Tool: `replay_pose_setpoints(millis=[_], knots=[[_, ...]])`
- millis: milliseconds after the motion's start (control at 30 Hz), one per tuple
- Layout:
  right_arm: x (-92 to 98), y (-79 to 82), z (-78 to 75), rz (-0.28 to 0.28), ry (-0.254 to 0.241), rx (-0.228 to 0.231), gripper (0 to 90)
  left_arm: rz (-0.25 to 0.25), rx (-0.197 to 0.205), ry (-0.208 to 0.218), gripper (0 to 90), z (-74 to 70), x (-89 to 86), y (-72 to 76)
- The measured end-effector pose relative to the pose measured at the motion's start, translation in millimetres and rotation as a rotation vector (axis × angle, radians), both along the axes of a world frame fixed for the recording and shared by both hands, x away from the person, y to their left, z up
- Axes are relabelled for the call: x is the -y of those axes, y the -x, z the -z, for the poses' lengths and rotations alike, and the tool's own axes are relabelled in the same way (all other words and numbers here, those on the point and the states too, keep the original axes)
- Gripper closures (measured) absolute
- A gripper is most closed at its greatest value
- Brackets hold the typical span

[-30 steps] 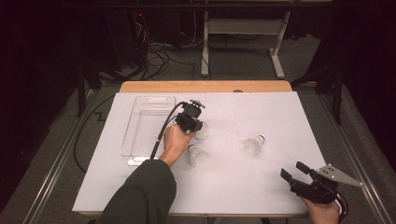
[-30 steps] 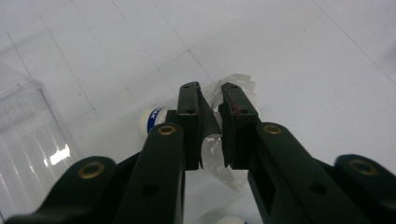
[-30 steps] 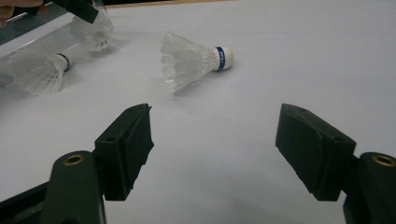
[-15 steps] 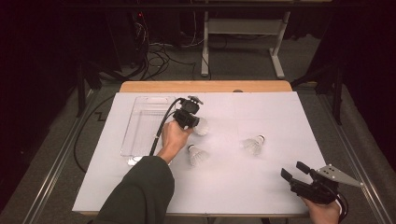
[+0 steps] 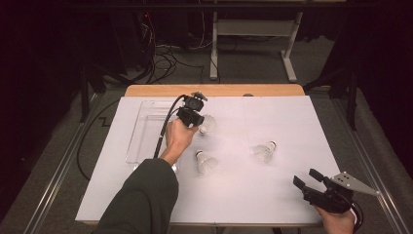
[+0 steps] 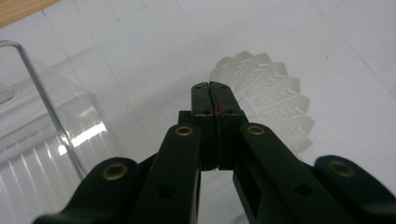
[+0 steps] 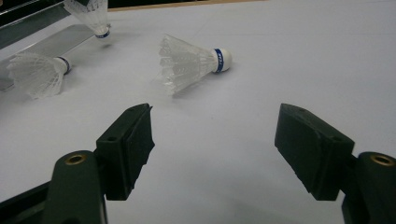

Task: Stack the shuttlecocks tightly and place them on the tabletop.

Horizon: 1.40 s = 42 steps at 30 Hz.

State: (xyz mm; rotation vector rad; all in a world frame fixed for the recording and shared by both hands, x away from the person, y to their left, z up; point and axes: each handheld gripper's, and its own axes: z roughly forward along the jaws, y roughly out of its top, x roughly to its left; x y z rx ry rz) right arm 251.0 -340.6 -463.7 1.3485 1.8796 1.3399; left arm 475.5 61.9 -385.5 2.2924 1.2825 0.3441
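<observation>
Clear plastic forms a shallow tray [image 5: 141, 131] at the left of the white-covered surface [image 5: 282, 122], with nothing visible in the part that shows. Just right of it, in the high view, the person's left hand holds the left gripper [image 5: 195, 119] a little above the sheet, its jaws pressed together on the edge of a white feathered shuttlecock [image 5: 208, 124]. The left gripper view shows the two black jaws meeting with hardly any gap, a slip of the shuttlecock's skirt [image 6: 266, 98] fanning out beyond the tips. Over the last second these jaws have closed the last little way onto the skirt, and the hand has drifted up and toward the tray compared with the earlier high views, so the shuttlecock now looks lifted or just leaving the sheet. That suggests the pick is made and the carry to the tray is beginning. Nearer the person, a second shuttlecock [image 5: 205, 162] lies on its side, and a third [image 5: 264, 151] lies further right, both well apart from either gripper. At the far right near corner, the right gripper [image 5: 307, 181] rests low in the other hand, unmoved, its jaws spread wide with nothing between them, pointing across the sheet toward the third shuttlecock [image 7: 191, 60].
</observation>
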Motion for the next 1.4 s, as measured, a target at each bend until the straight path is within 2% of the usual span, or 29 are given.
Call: replay_pose_setpoints(millis=[133, 200, 300, 433, 567, 733, 900, 1100, 1400], knots=[[-0.1, -0.2, 0.2, -0.003, 0.001, 0.000, 28.3, -0.024, -0.010, -0.008, 89.5, 1.3, -3.5, -7.4], [-0.2, -0.2, 0.2, -0.005, 0.000, -0.003, 28.3, -0.037, -0.011, -0.027, 89.4, 4.5, -4.2, -10.2], [-0.4, -0.2, 0.2, -0.007, 0.001, -0.004, 28.3, -0.055, -0.010, -0.018, 89.4, 6.5, -5.4, -13.2], [-0.7, -0.5, 0.3, -0.008, 0.001, -0.006, 28.3, -0.056, -0.005, -0.033, 89.3, 6.6, -1.9, -14.4], [-0.8, -0.3, 0.2, -0.008, 0.002, -0.004, 28.3, -0.066, 0.006, -0.026, 88.9, 8.4, 2.3, -14.9], [-2.0, -1.7, 0.5, -0.013, 0.002, -0.006, 28.3, -0.061, 0.006, 0.005, 88.7, 9.7, 8.2, -16.8], [-1.7, -1.8, 0.4, -0.012, 0.000, -0.007, 28.3, -0.034, 0.000, -0.007, 88.7, 9.6, 20.7, -18.2], [-1.9, -1.5, 0.3, -0.013, -0.002, -0.006, 28.4, -0.006, -0.014, 0.020, 88.6, 15.6, 34.2, -19.2], [-1.9, -2.0, 0.4, -0.015, 0.001, -0.004, 28.4, -0.003, -0.032, 0.061, 88.7, 20.4, 37.9, -21.8]])
